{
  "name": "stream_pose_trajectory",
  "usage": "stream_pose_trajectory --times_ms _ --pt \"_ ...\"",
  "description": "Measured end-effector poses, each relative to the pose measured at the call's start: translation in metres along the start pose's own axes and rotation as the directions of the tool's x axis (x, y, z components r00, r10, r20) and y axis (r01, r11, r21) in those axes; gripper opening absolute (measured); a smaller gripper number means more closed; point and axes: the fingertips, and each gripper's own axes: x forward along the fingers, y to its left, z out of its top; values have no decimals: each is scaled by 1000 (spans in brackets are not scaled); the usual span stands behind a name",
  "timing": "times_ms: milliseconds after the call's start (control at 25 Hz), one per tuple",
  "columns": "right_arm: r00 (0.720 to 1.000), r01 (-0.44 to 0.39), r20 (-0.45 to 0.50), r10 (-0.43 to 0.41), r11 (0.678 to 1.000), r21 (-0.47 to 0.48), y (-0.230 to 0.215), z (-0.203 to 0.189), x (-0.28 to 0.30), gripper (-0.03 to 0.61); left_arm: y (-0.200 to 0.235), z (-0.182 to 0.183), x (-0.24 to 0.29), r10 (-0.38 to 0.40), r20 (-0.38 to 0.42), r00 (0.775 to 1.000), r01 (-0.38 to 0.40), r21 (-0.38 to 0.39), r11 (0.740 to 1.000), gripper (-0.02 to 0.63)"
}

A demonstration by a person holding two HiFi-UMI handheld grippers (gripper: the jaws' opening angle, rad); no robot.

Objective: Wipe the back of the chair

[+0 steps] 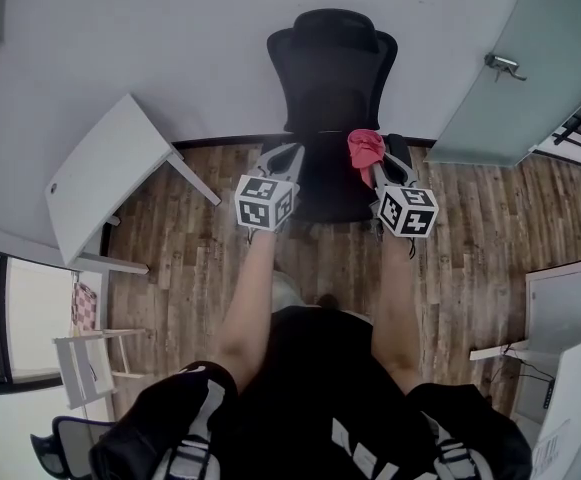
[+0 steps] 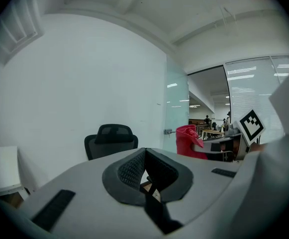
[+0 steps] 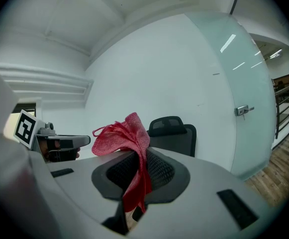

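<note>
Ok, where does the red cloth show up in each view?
Head view: red cloth just right of centre, at the tip of the right tongs, in front of the black chair.
Left gripper view: red cloth right of centre, to the right of the black chair.
Right gripper view: red cloth at centre, pinched in the tongs.
Shared landmark: the black chair against the white wall.

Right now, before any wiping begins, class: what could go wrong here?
The red woven cloth is pinched by a narrow strip in the right gripper, mostly bunched above the jaws; it might pull free against the black mesh office chair. The left gripper is shut on nothing, away from the chair, so the chair may shift toward the white wall.
</note>
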Motion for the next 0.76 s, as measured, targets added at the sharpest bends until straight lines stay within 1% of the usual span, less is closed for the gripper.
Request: stream_pose_trajectory --times_ms 240,400,760 --pt "1000 -11 -7 11 1000 -5 9 -2 -3 65 -9 2 -5 -27 15 1000 28 -12 1000 25" --pt "1000 -7 -8 7 1000 -9 13 -2 -5 66 -14 3 -6 -38 17 999 38 0 999 25" --pt "1000 -2 -25 1 1000 -25 26 -7 0 66 -3 -6 -14 -40 9 999 40 -14 999 25"
